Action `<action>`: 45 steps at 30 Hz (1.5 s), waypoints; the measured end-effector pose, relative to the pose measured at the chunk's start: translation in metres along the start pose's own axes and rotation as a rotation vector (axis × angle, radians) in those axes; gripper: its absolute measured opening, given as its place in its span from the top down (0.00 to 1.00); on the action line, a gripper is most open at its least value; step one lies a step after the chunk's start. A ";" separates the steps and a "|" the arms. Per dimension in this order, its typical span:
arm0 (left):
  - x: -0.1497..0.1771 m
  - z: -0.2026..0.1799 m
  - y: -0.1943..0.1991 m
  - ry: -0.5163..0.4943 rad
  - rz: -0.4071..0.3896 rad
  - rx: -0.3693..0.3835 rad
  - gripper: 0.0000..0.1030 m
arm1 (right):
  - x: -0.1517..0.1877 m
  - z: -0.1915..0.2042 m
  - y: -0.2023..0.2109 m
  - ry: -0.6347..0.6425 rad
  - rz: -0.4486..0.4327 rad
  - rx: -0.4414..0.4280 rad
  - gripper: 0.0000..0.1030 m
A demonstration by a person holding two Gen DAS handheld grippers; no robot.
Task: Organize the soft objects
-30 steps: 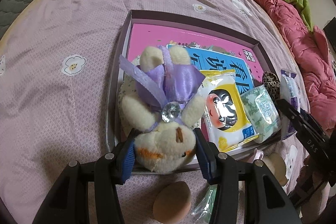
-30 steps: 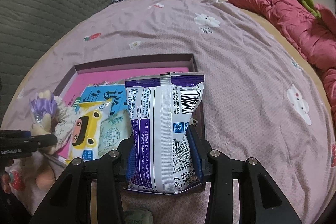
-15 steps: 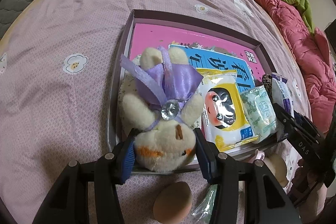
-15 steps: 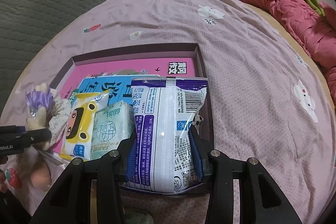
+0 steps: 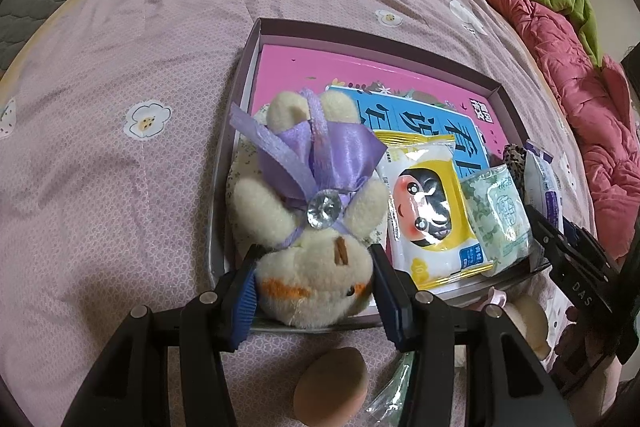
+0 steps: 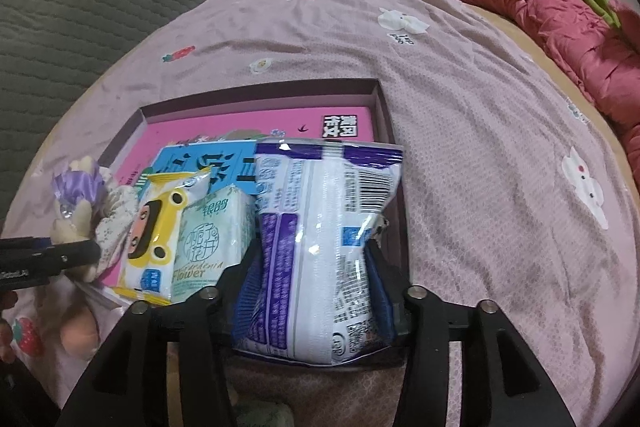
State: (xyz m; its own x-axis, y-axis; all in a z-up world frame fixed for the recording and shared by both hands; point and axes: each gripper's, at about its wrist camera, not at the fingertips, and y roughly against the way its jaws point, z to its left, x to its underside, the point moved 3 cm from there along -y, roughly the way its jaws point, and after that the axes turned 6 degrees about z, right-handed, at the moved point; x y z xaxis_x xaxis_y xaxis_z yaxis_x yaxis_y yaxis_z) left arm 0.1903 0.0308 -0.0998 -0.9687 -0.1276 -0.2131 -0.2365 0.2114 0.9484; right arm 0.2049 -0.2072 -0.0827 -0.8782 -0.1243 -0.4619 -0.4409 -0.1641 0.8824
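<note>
Since the earlier frames, the purple-and-white packet has been brought lower into the right side of the box, beside the green tissue pack, and the jaws of the right gripper have just been opening, with the packet between them and its waist looking pinched by the pads. The plush bear is seen unmoved at the near left end of the box, its head clasped by the left gripper. Risk is judged on the right: the packet stands tilted on its near end, so it could be tipped over the near wall onto the bedspread if released fully there
</note>
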 end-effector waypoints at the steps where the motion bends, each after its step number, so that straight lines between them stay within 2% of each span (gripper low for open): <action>1: 0.000 0.000 0.000 0.000 -0.001 0.000 0.50 | 0.001 0.000 0.001 0.003 -0.001 0.003 0.48; 7: 0.001 0.000 0.000 -0.001 0.001 -0.006 0.49 | 0.005 0.000 0.009 -0.001 -0.016 0.014 0.43; 28: 0.006 -0.001 0.007 0.002 -0.002 -0.010 0.48 | 0.025 -0.008 0.054 0.001 -0.056 0.047 0.40; 37: 0.010 0.001 0.015 0.002 -0.012 -0.010 0.47 | 0.024 -0.009 0.053 0.008 -0.045 0.086 0.40; 45: 0.011 0.006 0.021 0.015 -0.017 -0.013 0.47 | 0.022 -0.007 0.059 -0.002 -0.062 0.076 0.38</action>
State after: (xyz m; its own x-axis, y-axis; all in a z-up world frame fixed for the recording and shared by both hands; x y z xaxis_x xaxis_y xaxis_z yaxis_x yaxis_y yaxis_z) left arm 0.1745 0.0397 -0.0837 -0.9632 -0.1459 -0.2259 -0.2520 0.1965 0.9476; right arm 0.1612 -0.2265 -0.0412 -0.8491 -0.1145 -0.5157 -0.5071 -0.0970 0.8564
